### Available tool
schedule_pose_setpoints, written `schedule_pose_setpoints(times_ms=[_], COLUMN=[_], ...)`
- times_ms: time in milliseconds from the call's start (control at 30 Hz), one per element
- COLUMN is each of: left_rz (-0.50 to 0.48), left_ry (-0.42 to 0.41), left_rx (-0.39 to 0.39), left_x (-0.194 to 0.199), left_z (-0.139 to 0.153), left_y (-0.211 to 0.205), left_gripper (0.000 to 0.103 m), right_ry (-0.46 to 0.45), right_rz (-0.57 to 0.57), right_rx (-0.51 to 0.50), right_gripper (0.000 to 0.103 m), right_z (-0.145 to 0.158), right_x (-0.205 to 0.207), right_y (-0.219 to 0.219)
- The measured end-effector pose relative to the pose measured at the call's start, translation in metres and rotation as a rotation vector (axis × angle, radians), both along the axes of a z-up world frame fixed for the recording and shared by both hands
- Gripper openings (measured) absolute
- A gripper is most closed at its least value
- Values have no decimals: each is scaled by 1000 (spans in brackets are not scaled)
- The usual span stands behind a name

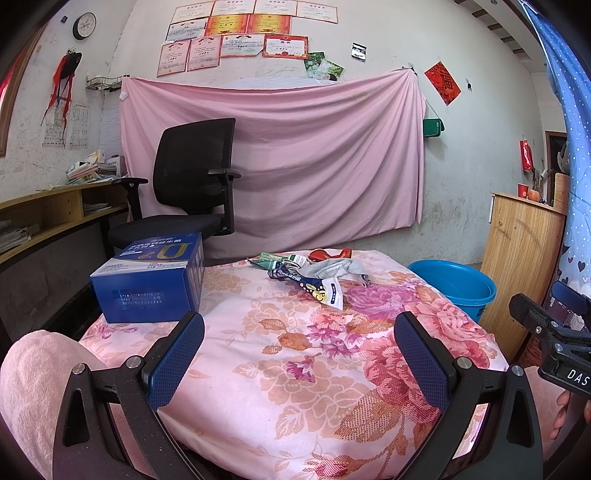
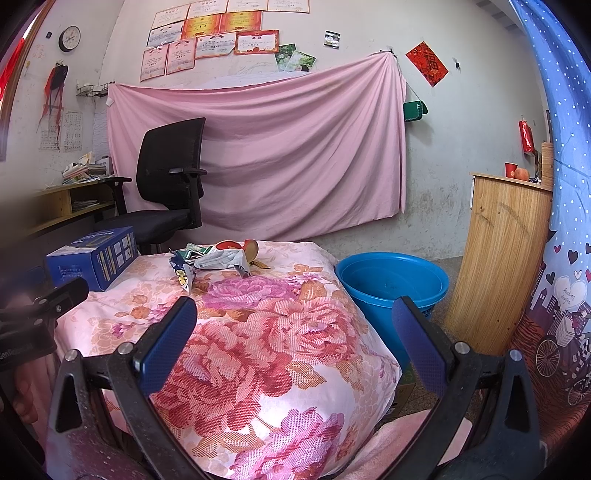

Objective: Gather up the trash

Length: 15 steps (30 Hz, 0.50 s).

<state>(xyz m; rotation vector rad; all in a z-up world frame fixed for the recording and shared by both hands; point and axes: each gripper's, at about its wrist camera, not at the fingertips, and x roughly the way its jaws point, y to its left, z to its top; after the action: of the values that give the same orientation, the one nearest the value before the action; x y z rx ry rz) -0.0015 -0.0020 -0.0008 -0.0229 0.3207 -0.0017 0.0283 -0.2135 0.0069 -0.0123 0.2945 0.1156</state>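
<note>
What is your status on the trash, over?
Left gripper and right gripper open, empty. Wrapper pile untouched at bed's far end. Blue basin beside bed. Path clear.

Soft, even daylight fills both views, with faint shadows in the folds of the pink sheet. Fisheye bending curves the walls toward dark corners. The right wrist view's left edge is smeared and blurry.

A lived-in home bedroom, shown by a floral quilt, pink sheet hung on the wall, certificates, wall clock, office chair, cluttered desk.
</note>
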Motion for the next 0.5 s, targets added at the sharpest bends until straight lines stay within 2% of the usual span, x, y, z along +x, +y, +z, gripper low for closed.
schedule_pose_setpoints(times_ms=[267,500], left_rz=[36,61], left_ry=[-19,-37], left_rx=[-24,-4], left_x=[1,14], left_z=[1,10], left_y=[5,7], left_gripper=[101,101], right_ry=[36,63], right_rz=[10,25], right_rx=[10,7], right_gripper=[103,103], right_z=[4,14], right_x=[12,32], right_y=[6,6])
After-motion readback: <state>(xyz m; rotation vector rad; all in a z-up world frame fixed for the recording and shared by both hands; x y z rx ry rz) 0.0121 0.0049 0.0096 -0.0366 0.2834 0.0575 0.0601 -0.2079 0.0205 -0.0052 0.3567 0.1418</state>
